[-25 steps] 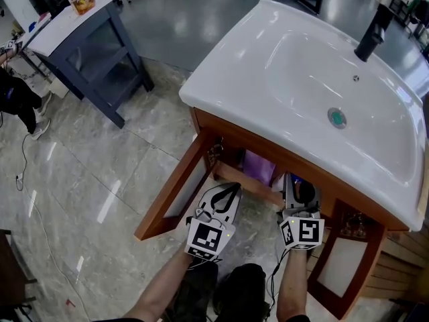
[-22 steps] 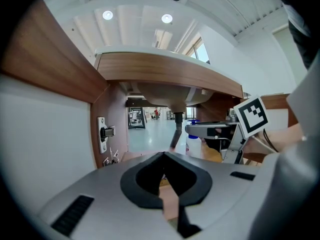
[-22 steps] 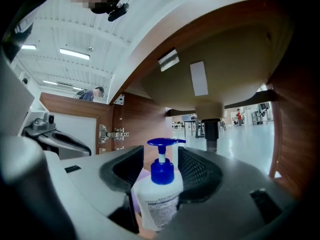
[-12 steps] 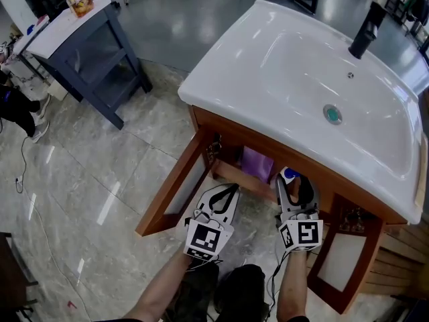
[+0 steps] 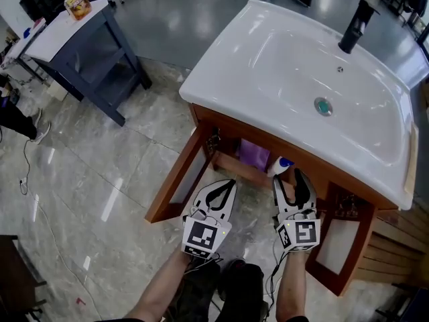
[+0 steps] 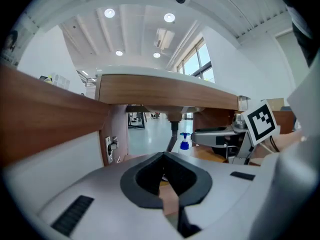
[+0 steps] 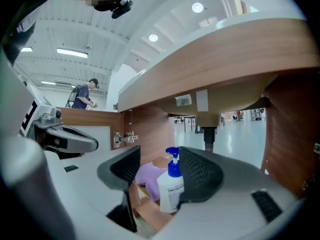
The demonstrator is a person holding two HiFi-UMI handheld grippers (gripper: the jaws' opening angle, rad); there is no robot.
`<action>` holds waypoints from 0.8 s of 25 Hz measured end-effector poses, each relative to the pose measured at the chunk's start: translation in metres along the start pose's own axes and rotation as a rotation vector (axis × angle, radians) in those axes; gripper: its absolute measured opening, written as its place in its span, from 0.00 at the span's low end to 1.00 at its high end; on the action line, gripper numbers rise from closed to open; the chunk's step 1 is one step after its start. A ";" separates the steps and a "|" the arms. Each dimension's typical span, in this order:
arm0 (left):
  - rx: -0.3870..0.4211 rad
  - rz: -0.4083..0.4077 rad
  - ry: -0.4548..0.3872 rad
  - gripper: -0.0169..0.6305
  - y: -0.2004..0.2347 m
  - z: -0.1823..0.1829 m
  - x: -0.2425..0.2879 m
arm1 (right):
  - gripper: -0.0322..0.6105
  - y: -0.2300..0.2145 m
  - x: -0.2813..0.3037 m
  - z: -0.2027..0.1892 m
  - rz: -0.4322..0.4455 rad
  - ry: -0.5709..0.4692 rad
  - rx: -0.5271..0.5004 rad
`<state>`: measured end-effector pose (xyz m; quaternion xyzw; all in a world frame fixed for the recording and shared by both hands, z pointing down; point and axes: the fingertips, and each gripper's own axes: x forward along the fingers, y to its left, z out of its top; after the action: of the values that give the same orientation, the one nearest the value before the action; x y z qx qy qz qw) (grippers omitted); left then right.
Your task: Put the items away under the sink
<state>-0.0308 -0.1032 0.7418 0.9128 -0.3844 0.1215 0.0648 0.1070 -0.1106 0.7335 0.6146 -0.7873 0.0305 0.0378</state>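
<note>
the left gripper [image 5: 230, 184] hung low in front of the open cabinet [image 5: 221, 129] under the white sink [image 5: 221, 59], its jaws together at the tips with nothing between them, as the left gripper view [image 6: 162, 157] also showed. the right gripper [image 5: 288, 176] was level with it on the right, its jaws wide apart, having just been opening. the white pump bottle [image 5: 281, 165] with its blue top stood upright on the cabinet floor just ahead of those jaws; in the right gripper view [image 7: 159, 156] the pump bottle [image 7: 170, 188] showed in the gap between them, but neither pad pressed on it. a purple item [image 7: 148, 178] lay just to its left, further inside the cabinet, under the drain pipe [image 7: 208, 135]. both cabinet doors stood open, the left door [image 5: 175, 188] and the right door [image 5: 336, 248] swung out to either side of the grippers. a black faucet [image 5: 354, 24] stood at the sink's far edge.
</note>
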 end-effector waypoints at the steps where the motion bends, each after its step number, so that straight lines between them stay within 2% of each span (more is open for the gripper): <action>1: -0.008 0.000 0.000 0.04 -0.002 0.006 -0.004 | 0.46 0.002 -0.004 0.003 0.006 0.011 0.006; 8: -0.016 -0.024 0.008 0.04 -0.020 0.052 -0.037 | 0.38 0.011 -0.039 0.047 -0.027 0.031 0.008; 20: -0.031 -0.057 0.008 0.04 -0.039 0.162 -0.075 | 0.29 0.011 -0.082 0.159 -0.081 0.071 -0.008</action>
<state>-0.0257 -0.0592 0.5647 0.9218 -0.3599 0.1172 0.0841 0.1125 -0.0438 0.5675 0.6443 -0.7601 0.0476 0.0693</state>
